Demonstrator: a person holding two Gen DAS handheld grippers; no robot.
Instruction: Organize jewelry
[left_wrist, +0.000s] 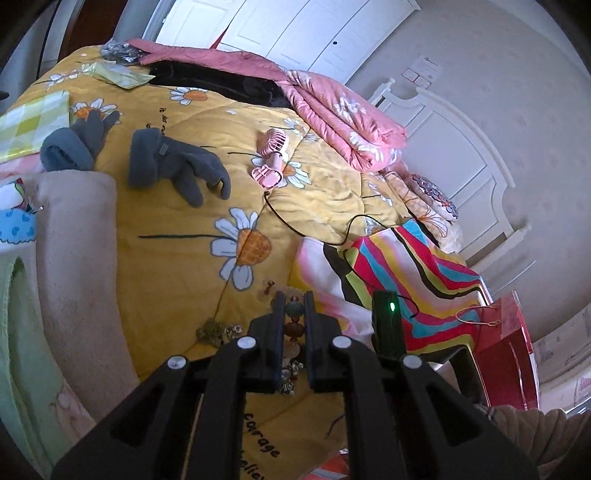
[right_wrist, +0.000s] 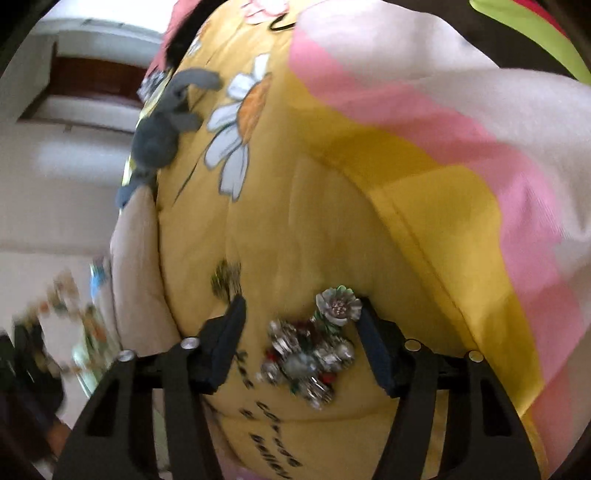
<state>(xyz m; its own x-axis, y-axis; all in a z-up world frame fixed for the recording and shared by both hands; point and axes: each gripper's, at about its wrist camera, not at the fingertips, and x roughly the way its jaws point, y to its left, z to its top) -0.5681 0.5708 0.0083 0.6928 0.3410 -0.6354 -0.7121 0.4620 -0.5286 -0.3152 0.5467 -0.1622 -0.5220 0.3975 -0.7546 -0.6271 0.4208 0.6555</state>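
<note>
Two views, we go left wrist first.
Left wrist, gripper: our left gripper (left_wrist: 294, 299) is clenched on a beaded piece (left_wrist: 294, 321), stones stacked between the narrow fingers.
Left wrist, jewelry: a small green brooch (left_wrist: 211, 329) and some silver bits lie on the yellow quilt (left_wrist: 166, 258) just left of the fingers; more sparkly bits sit under the jaws.
Left wrist, clutter: grey gloves (left_wrist: 173, 166), a pink fan (left_wrist: 271, 158) with its black cable (left_wrist: 295, 229), and a striped cloth (left_wrist: 406, 273) to the right.
Left wrist, risk: we judge the beads could slip out, since the hold is only on rounded stones; the cable near the fingers could snag.
Left wrist, room: open quilt ahead and left; the striped cloth crowds the right.
Right wrist, gripper: our right gripper (right_wrist: 299, 306) is released, fingers spread wide around the brooch cluster (right_wrist: 306, 358).
Right wrist, jewelry: a silver flower brooch (right_wrist: 338, 304) lies just beside the right finger, touching the cluster.
Right wrist, risk: closing here may grab several pieces at once or pinch soft quilt; this view is blurred, so aim is unsure.
Right wrist, edges: the quilt edge drops off at left, so a nudged piece could roll off.
</note>
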